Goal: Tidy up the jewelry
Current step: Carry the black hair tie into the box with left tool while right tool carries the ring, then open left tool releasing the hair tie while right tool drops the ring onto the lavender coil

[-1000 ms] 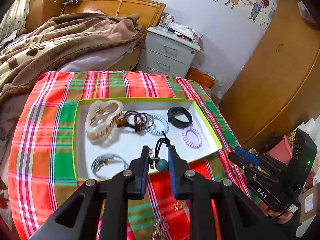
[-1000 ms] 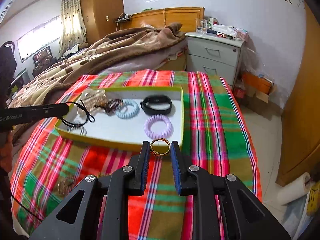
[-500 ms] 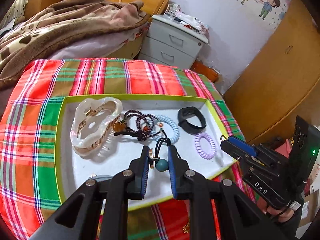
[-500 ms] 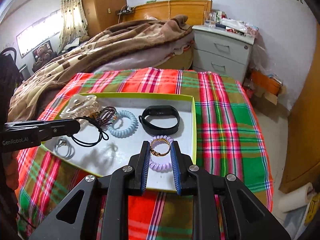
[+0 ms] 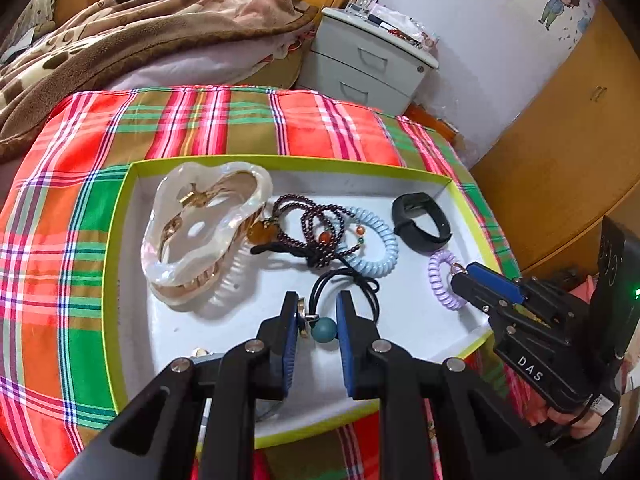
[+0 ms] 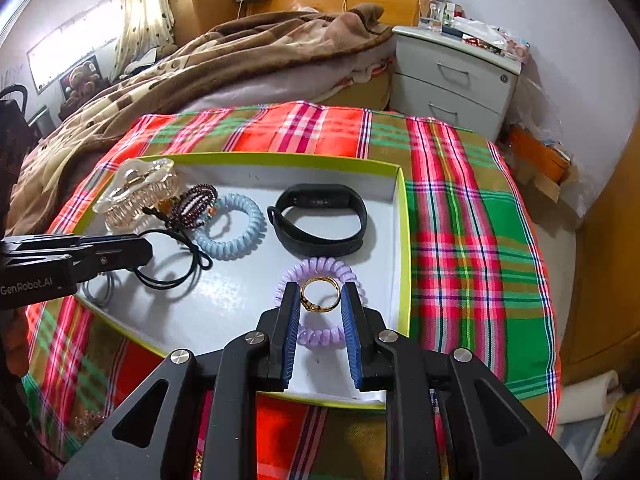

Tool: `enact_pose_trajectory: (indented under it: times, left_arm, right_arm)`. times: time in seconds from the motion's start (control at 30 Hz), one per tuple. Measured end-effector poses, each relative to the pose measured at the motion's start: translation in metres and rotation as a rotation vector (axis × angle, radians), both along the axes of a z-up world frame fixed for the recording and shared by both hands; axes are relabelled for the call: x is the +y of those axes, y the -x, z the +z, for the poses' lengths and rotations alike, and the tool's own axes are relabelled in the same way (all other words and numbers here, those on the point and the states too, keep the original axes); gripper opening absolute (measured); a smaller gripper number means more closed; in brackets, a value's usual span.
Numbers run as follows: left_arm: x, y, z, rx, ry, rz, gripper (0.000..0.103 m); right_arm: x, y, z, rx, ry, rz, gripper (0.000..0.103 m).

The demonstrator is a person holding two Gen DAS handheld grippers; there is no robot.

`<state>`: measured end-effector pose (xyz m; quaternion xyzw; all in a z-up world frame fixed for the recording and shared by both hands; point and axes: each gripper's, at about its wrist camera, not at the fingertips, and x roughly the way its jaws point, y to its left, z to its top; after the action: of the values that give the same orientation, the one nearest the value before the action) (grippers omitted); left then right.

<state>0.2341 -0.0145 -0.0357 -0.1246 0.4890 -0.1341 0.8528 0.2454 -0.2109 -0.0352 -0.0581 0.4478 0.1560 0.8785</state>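
Left tool clamped on beaded hair tie, right tool pinching gold ring, both above tray, ring over purple coil.

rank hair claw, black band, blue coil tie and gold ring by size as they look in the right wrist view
1. black band
2. hair claw and blue coil tie, too close to call
3. gold ring, smallest though nearest

"DAS" stands on the right claw body; "GenRobot.AI" stands on the left claw body.
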Motion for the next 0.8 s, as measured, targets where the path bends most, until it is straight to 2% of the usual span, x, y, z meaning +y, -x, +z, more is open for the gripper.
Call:
enact_pose_trajectory:
  times: [0.63, 0.7, 0.8]
  left_arm:
    - [0.0004, 0.0014, -0.0031, 0.015, -0.026, 0.014, 0.021]
    - [-0.0012, 0.0014, -0.0026, 0.014, -0.038, 0.015, 0.03]
    - [-0.0022, 0.0028, -0.0002, 0.003, -0.039, 0.009, 0.031]
  right_arm:
    - [0.0025, -0.0048, -0.0034, 0.013, 0.013, 0.002, 0.022]
    - [0.0026, -0.0049, -0.0034, 0.013, 0.014, 0.001, 0.022]
    - [0.0024, -0.0048, -0.0026, 0.006, 0.018, -0.004, 0.022]
